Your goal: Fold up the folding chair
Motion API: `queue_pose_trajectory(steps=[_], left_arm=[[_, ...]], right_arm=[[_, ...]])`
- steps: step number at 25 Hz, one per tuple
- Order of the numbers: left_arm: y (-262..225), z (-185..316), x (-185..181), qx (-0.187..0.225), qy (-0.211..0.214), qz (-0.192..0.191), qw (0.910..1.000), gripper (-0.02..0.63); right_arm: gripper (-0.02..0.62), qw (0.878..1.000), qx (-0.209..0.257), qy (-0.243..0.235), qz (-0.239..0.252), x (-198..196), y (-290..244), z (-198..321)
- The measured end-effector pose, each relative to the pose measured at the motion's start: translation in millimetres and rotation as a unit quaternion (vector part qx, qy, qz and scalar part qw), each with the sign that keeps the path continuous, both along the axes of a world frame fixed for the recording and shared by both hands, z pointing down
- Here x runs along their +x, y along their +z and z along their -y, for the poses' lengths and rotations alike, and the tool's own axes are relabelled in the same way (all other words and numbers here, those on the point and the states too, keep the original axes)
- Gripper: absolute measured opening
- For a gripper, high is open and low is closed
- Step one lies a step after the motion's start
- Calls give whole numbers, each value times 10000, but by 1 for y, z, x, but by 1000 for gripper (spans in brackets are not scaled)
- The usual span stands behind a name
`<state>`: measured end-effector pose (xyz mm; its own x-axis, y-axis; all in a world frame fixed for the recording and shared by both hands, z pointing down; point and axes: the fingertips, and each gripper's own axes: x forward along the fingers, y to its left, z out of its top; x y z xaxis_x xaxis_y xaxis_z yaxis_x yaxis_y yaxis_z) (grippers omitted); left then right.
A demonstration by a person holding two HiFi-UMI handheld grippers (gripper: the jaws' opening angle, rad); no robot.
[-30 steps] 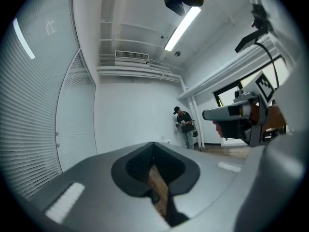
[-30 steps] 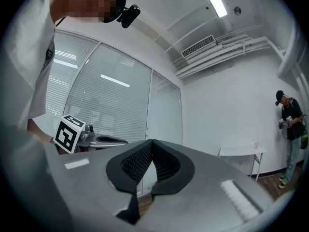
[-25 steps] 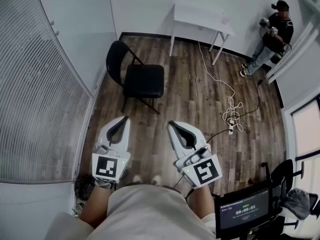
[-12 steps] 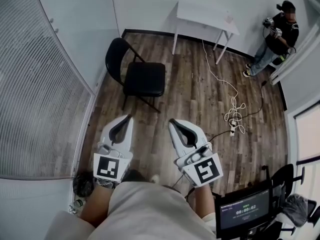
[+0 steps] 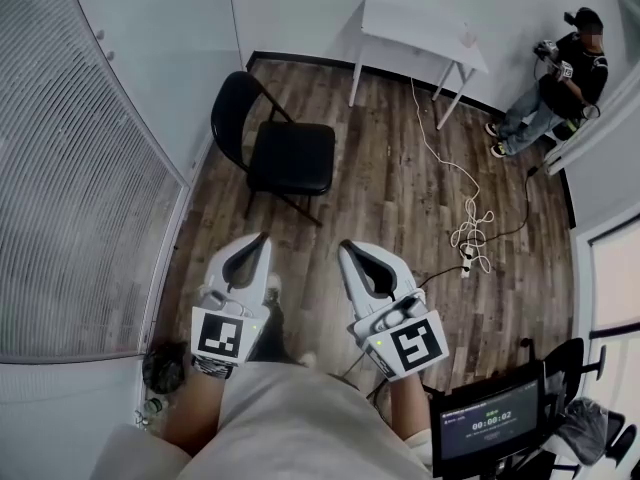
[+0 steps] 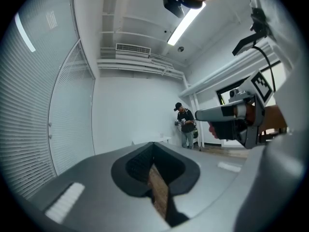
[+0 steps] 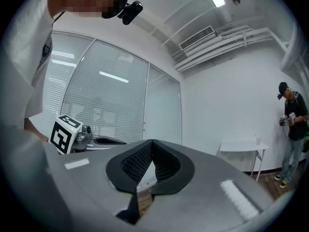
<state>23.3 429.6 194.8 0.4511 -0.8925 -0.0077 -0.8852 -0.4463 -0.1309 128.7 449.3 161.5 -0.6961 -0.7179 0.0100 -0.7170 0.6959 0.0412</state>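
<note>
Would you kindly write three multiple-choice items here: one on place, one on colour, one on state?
1. Where does the folding chair stand? A) under a table B) by the left-hand wall C) beside the monitor
2. Its seat is: A) black B) red C) white
3. The left claw and right claw are: A) wide open B) clamped on the chair C) shut, empty
Key: 1 B, it stands near that wall; 2 A, the seat looks black; 3 C, both are closed with nothing between.

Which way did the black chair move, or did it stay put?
No, it stayed put. The black chair stands open in the same spot near the white table. Only the head view shifted a little.
</note>
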Motion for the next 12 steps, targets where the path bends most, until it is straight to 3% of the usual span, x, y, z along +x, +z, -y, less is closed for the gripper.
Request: queue_pose_trajectory(steps=[12], left_arm=[[5,132,-32,-58,59,-20,10000,0]], right_arm=[[2,9994,-79,341,39,-25,1,130]])
